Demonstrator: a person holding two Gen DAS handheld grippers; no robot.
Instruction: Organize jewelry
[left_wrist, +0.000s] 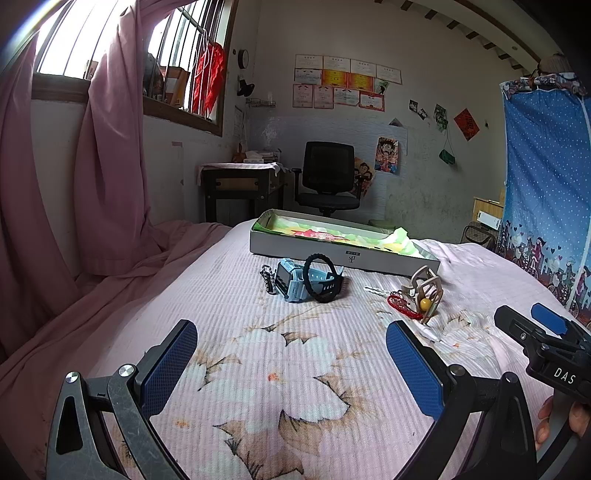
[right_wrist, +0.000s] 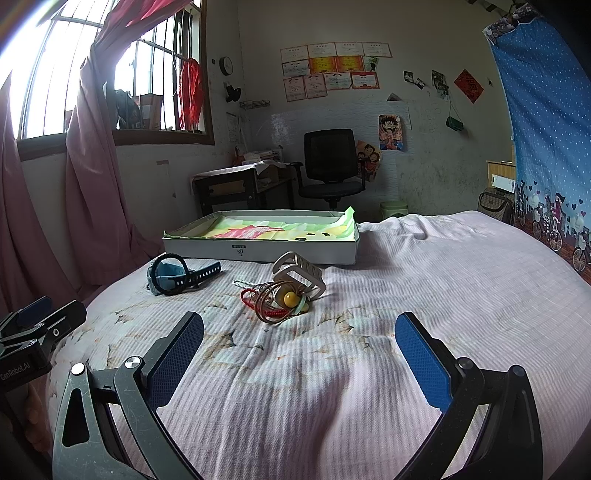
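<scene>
A shallow white box (left_wrist: 295, 248) lined with green and pink paper lies on the bed; it also shows in the right wrist view (right_wrist: 288, 253). In front of it lie a light blue watch (left_wrist: 291, 282) with a black braided bracelet (left_wrist: 323, 278), a dark chain (left_wrist: 268, 280), a beige watch (left_wrist: 428, 286), a red cord bracelet (left_wrist: 400, 305) and a yellow bead (left_wrist: 425, 303). The right wrist view shows the blue watch (right_wrist: 166, 278), beige watch (right_wrist: 303, 275), red bracelet (right_wrist: 258, 301) and bead (right_wrist: 290, 299). My left gripper (left_wrist: 291, 343) is open and empty. My right gripper (right_wrist: 299, 339) is open and empty.
The bed has a pink flowered cover (left_wrist: 295, 387). Pink curtains (left_wrist: 107, 166) hang at the left. A black office chair (left_wrist: 327, 177) and a desk (left_wrist: 240, 184) stand beyond the bed. A blue cloth wardrobe (left_wrist: 546, 184) stands at the right.
</scene>
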